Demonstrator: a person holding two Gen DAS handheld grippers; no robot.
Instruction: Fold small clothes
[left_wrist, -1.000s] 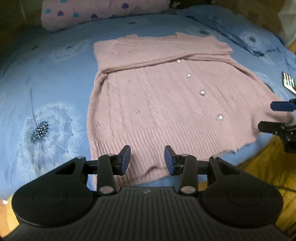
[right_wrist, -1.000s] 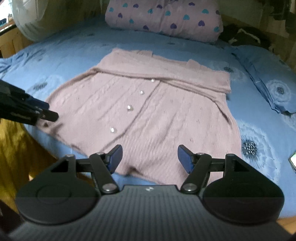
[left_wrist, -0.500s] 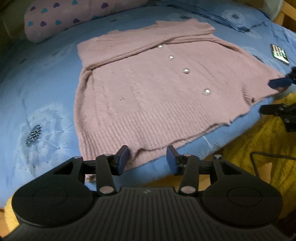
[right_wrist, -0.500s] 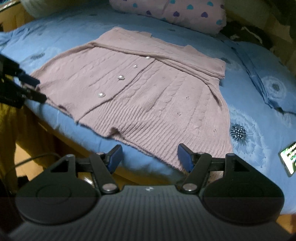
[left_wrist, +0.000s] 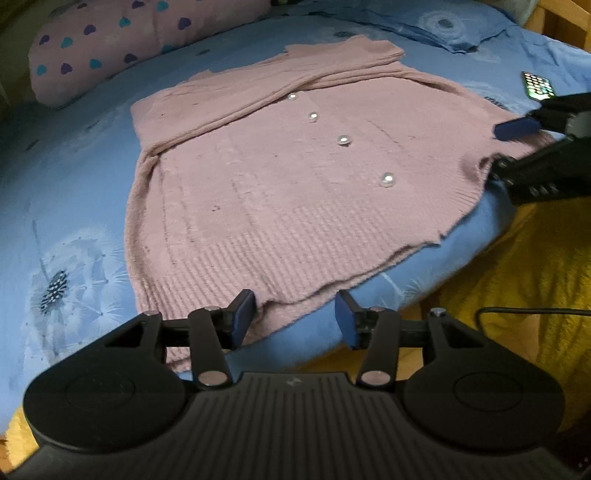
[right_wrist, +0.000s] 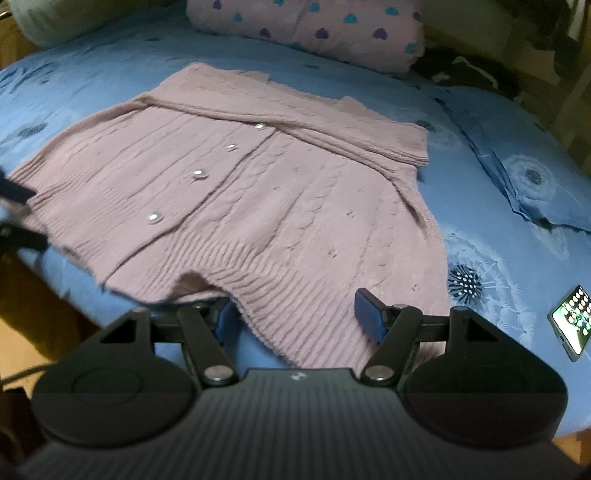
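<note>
A pink cable-knit cardigan (left_wrist: 280, 184) (right_wrist: 266, 192) with pearly buttons lies flat on the blue bedsheet (left_wrist: 74, 155), sleeves folded across its top. My left gripper (left_wrist: 295, 317) hovers at one corner of the ribbed hem. Its jaws are opening; the hem's edge sits between them, untouched by the pads. My right gripper (right_wrist: 297, 317) stands open over the hem's other corner, with ribbed knit between its fingers. In the left wrist view the right gripper (left_wrist: 506, 151) straddles that corner. At the left edge of the right wrist view the left gripper (right_wrist: 22, 214) shows blurred.
A pink pillow (left_wrist: 110, 44) (right_wrist: 314, 33) with heart prints lies at the head of the bed. A lit phone (left_wrist: 537, 85) (right_wrist: 572, 321) rests on the sheet beside the cardigan. A yellow blanket (left_wrist: 535, 277) and a black cable (left_wrist: 535, 310) lie below the bed's edge.
Both grippers have drawn back and sunk towards the bed's near edge, so the hem now lies at their fingertips. The left jaws stand wider. The left view has rolled.
</note>
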